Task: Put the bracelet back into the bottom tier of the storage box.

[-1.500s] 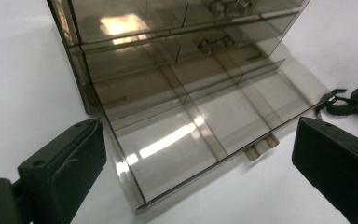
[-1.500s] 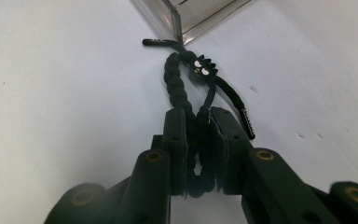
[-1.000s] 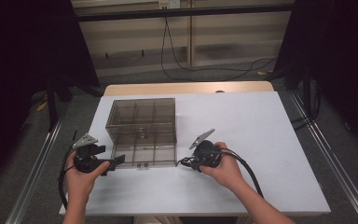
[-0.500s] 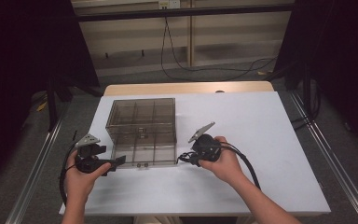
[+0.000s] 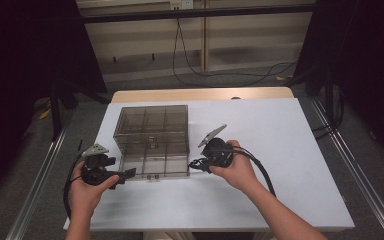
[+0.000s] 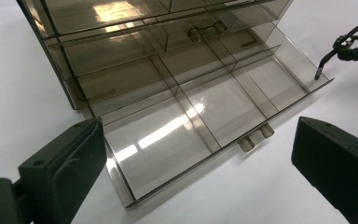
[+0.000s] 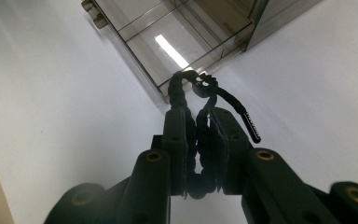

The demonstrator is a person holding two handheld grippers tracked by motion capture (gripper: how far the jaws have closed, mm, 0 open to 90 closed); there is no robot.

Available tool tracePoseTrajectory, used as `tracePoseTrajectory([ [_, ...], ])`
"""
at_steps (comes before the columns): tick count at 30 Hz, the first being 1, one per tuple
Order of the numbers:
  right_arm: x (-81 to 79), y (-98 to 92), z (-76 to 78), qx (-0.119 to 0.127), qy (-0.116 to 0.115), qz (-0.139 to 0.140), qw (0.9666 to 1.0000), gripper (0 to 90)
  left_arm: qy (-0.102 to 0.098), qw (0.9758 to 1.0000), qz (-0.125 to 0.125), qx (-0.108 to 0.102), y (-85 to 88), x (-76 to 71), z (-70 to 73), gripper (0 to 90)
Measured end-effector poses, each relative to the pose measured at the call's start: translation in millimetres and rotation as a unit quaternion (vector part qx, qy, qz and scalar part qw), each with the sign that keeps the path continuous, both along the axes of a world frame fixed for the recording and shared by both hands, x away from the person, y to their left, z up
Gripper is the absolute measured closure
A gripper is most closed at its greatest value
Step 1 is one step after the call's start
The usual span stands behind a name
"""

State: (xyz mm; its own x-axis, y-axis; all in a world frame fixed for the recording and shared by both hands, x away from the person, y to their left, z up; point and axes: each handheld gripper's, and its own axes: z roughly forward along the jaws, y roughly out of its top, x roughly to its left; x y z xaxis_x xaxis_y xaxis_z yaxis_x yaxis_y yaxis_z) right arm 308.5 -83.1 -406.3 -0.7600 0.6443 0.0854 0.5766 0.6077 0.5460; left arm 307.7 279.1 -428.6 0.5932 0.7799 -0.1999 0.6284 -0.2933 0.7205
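Drawer (image 6: 200, 116) open, cord (image 7: 200, 140) clamped beside edge

The top of the smoky plastic drawer box (image 6: 135, 51) runs off the upper edge of the left gripper view, so the tiers above its open drawer (image 6: 200, 112) can't be made out. In the right gripper view, the braided black cord (image 7: 200, 135) is partly buried between the jaws nearest that box, and its lower loop is hidden. From above, the cord beside the box is too small to read.

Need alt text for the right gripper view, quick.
The right gripper has its fingers shut on a black braided cord, which loops up past the fingertips. Beyond it, a smoky clear drawer stands pulled out of its box on the white table.
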Motion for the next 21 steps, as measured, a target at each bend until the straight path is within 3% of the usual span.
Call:
tracePoseTrajectory([
  [2,0.6,-0.2,1.3,0.000,-0.001,0.000,1.0000,77.3,-0.003,1.0000,0.003,-0.007,0.6,-0.2,0.3,4.2],
  [11,-0.4,-3.2,2.4,-0.005,-0.004,0.000,1.0000,77.3,0.004,0.9999,-0.004,0.010,0.8,-0.4,3.7,5.7],
  [13,-0.9,-4.3,3.3,-0.005,-0.005,-0.001,1.0000,77.3,0.011,0.9999,-0.004,0.009,1.4,-0.5,4.2,6.4],
  [21,-0.2,-7.7,7.8,0.001,-0.005,-0.005,1.0000,77.3,0.011,0.9999,0.004,0.007,1.7,-1.0,4.3,6.6],
])
